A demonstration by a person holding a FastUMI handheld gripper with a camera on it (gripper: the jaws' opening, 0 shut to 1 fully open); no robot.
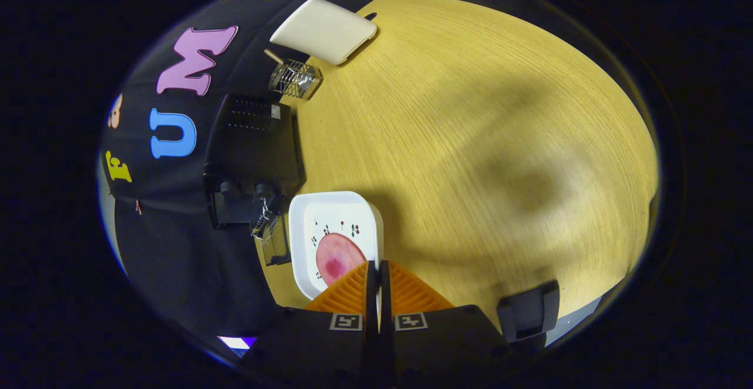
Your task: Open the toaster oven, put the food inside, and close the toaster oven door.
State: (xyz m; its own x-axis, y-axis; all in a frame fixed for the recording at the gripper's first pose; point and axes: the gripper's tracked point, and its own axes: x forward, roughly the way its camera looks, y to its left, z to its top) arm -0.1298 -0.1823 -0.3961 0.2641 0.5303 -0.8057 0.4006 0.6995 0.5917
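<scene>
A black toaster oven (253, 142) stands at the table's edge against the booth wall, seen from above. Its door (275, 240) seems to hang open toward me, with a wire rack showing at the mouth. Beside the door is a white square plate (329, 209) carrying a round pink slice of food (338, 258). My gripper (377, 266) is shut, and the plate's near rim runs straight in between the fingertips. The plate casts a wide shadow on the table, as if held a little above it. The oven lies beyond the fingers, off to one side.
The wooden table (470, 142) stretches wide beyond the plate, with a large soft shadow across it. A cream flat pad (323, 29) and a small wire basket with a wooden handle (294, 77) lie past the oven. A black block (527, 313) sits near the fingers.
</scene>
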